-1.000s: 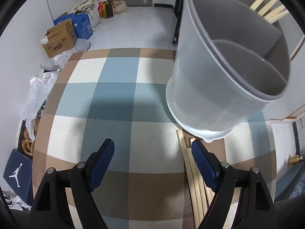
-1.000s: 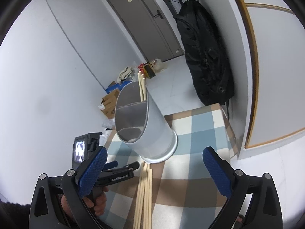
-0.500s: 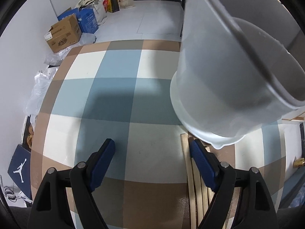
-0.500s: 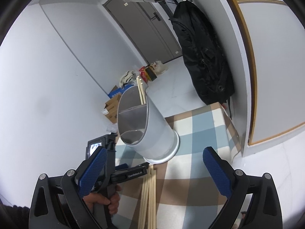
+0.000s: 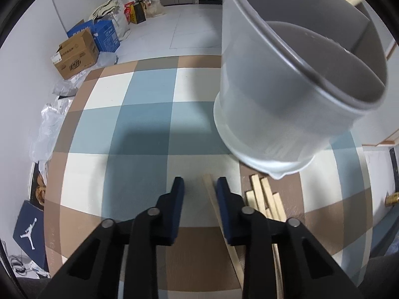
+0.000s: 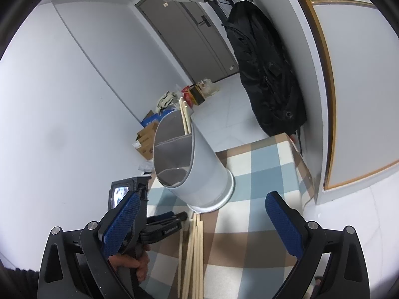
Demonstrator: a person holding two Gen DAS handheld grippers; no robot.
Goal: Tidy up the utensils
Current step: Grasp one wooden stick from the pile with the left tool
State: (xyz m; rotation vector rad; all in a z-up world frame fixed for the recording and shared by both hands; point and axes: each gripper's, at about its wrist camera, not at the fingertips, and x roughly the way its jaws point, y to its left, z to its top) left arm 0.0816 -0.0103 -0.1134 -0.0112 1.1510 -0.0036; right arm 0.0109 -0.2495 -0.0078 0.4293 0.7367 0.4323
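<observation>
- worktop (image 5: 139,134) with checked cloth: broad open room left of the grey holder (image 5: 286,104), which stands near the far right edge.
- one chopstick (image 5: 212,196) lies lengthwise toward the holder, apart from the loose bundle (image 6: 194,249).
- left tool (image 5: 199,189) pitched steeply down, closing, chopstick between its jaws, not yet pinched.
- right tool (image 6: 202,214) spread wide, empty.

The surface (image 5: 149,114) is checked in blue, cream and brown. The utensil holder (image 5: 274,104) is pale grey. The chopsticks (image 6: 194,256) are light wood.
</observation>
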